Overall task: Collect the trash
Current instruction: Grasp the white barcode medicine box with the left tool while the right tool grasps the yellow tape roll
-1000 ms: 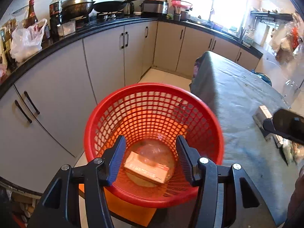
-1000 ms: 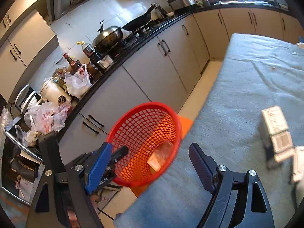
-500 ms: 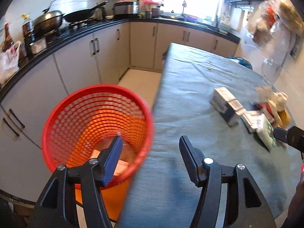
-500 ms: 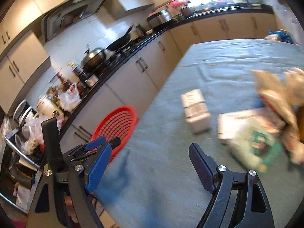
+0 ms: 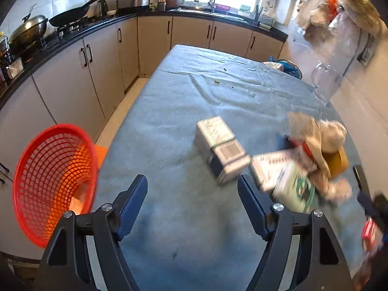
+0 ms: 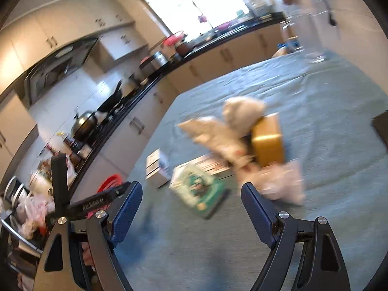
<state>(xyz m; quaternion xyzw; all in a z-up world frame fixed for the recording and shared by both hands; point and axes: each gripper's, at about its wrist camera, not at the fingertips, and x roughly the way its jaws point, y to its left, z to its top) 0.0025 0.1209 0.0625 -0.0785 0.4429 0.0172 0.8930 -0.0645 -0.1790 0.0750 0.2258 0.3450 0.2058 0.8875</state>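
A pile of trash lies on the grey-blue table (image 5: pixel 184 111): a white carton (image 5: pixel 219 149), a green-and-white packet (image 5: pixel 294 189), crumpled paper (image 5: pixel 317 133) and a yellow box (image 5: pixel 338 161). The red mesh basket (image 5: pixel 52 181) stands off the table's left edge with a small box inside. My left gripper (image 5: pixel 192 191) is open and empty above the table, short of the carton. My right gripper (image 6: pixel 190 198) is open and empty, just before the green packet (image 6: pixel 201 191), with the yellow box (image 6: pixel 268 143) and crumpled paper (image 6: pixel 232 123) beyond.
Kitchen cabinets and a black counter (image 5: pixel 80 34) with a wok and pans run along the left and far sides. A clear plastic jug (image 5: pixel 325 82) stands at the table's far right. A dark flat object (image 6: pixel 382 128) lies at the right table edge.
Both grippers have swung right, away from the basket and toward the trash pile on the table. Both stay open and empty.
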